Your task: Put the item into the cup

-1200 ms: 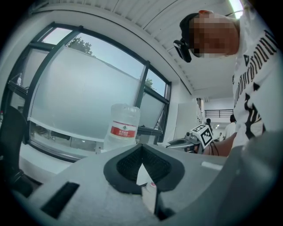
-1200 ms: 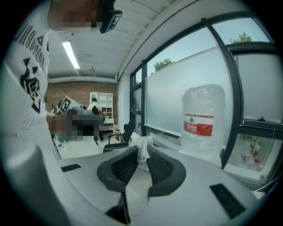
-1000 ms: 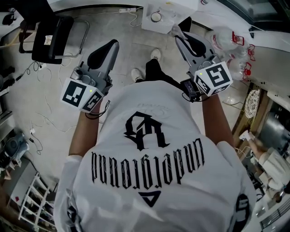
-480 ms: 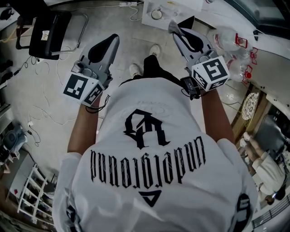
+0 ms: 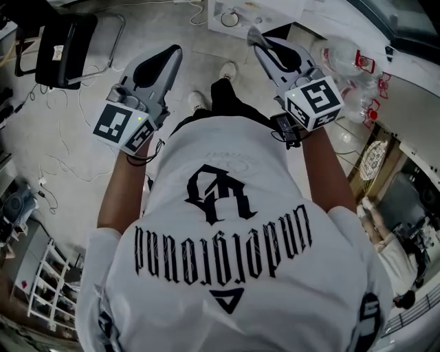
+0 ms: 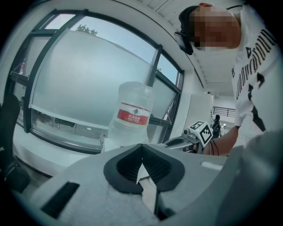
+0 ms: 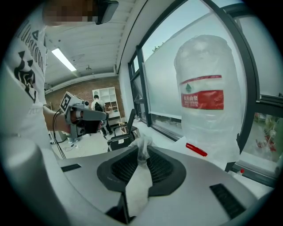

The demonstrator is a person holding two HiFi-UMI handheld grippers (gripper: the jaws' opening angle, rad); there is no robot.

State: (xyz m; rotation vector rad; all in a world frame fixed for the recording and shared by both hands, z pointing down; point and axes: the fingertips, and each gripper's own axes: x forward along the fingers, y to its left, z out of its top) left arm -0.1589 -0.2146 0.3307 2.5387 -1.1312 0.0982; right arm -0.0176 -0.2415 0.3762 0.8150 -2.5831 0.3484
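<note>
My right gripper (image 5: pixel 258 42) is shut on a crumpled white wad, tissue or thin plastic (image 7: pixel 142 148), whose tip (image 5: pixel 252 33) pokes out past the jaws. It is held over the floor just short of a white table (image 5: pixel 275 10). On that table lies a round rim (image 5: pixel 230 18) that may be the cup; I cannot tell for sure. My left gripper (image 5: pixel 173 51) is shut with nothing in it (image 6: pixel 142 148), held level with the right one over the floor. The person's white printed T-shirt (image 5: pixel 227 234) fills the lower head view.
A black chair (image 5: pixel 65 41) stands on the floor at the upper left. Large water bottles (image 5: pixel 340 58) wrapped in plastic lie at the right; one bottle (image 7: pixel 205 97) looms beside the right gripper. Cables (image 5: pixel 62 144) trail on the floor. A white rack (image 5: pixel 48 289) is at lower left.
The person has stepped forward: the table and chair have slid nearer in the head view. Both grippers stay shut and the right one keeps the white wad.
</note>
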